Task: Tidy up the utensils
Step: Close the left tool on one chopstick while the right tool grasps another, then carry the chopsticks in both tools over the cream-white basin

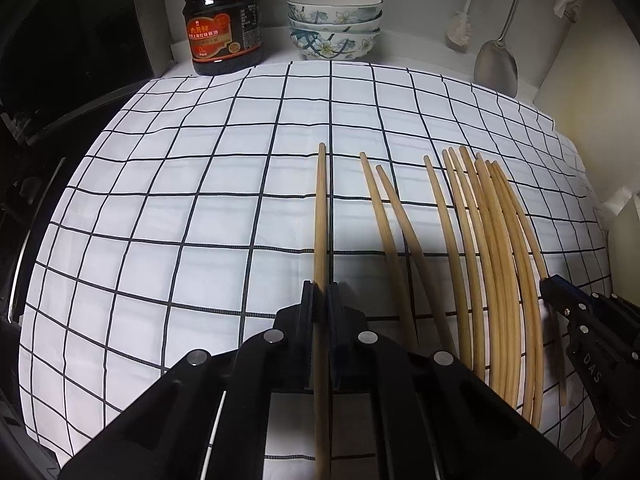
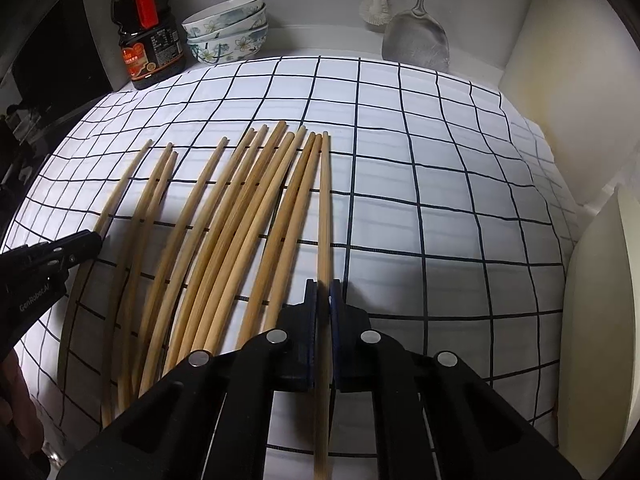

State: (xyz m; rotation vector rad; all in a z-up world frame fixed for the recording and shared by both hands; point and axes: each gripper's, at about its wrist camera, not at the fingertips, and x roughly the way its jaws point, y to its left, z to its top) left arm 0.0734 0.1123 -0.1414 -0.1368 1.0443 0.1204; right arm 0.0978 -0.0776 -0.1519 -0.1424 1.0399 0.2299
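Note:
Several pale wooden chopsticks (image 1: 492, 240) lie side by side on a white cloth with a black grid (image 1: 180, 200). In the left wrist view my left gripper (image 1: 321, 286) is shut on the leftmost chopstick (image 1: 320, 208), which lies apart from the others and runs straight back between the jaws. Far right in that view is my right gripper (image 1: 550, 284), at the bundle's right edge. The right wrist view shows my right gripper (image 2: 324, 284) shut on the rightmost chopstick (image 2: 325, 200), the bundle (image 2: 240, 220) fanning out to its left. My left gripper (image 2: 94, 240) shows at the left edge.
At the back stand a dark sauce bottle (image 1: 224, 32) and three stacked floral bowls (image 1: 334, 24). A metal spatula (image 1: 496, 64) and a white brush (image 1: 460, 28) hang on the back wall. A cream panel (image 2: 592, 300) borders the cloth on the right.

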